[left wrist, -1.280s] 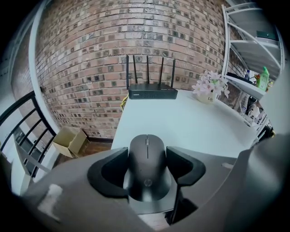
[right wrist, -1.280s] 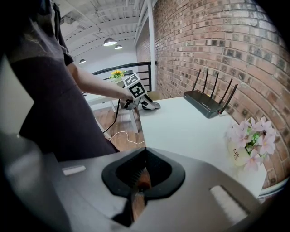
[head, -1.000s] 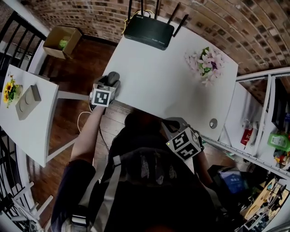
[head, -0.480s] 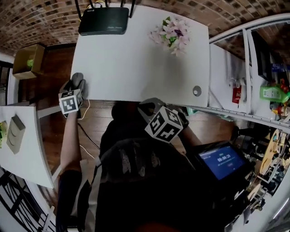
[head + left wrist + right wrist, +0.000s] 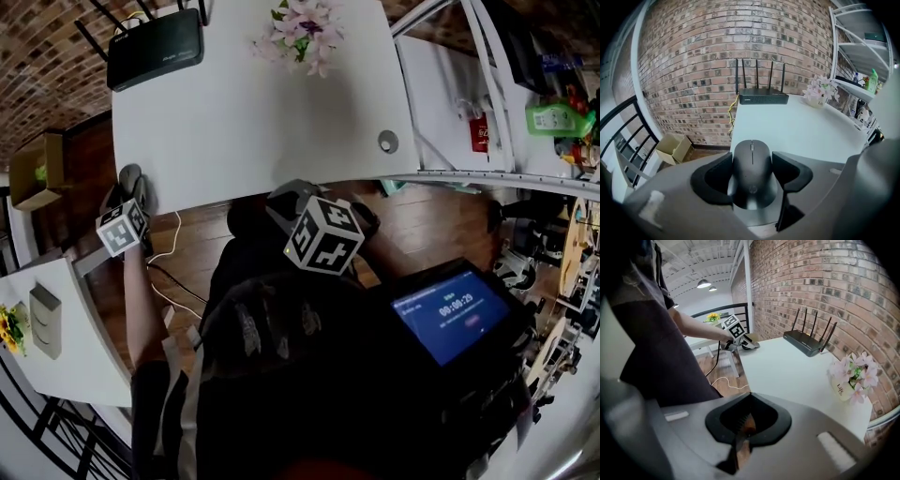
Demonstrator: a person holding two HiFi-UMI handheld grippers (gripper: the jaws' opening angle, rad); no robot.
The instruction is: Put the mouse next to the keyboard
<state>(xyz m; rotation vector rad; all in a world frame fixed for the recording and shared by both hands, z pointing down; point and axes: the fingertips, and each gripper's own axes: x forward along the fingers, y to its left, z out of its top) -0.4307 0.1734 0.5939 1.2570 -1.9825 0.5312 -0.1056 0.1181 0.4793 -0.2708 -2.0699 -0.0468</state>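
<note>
Left gripper clamped on a black wireless mouse, held at the white table's near left corner, router and flowers along its far edge, right gripper pinched together, holding nothing

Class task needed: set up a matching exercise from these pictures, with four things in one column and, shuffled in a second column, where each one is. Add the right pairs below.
Things
1. mouse
2. router
3. flowers
4. cardboard box

Places
A. on the wooden floor, left of the white table
B. between the jaws of the left gripper
C. on the table's far left corner
D. on the table, right of the router

Pairs: 1-B, 2-C, 3-D, 4-A
</note>
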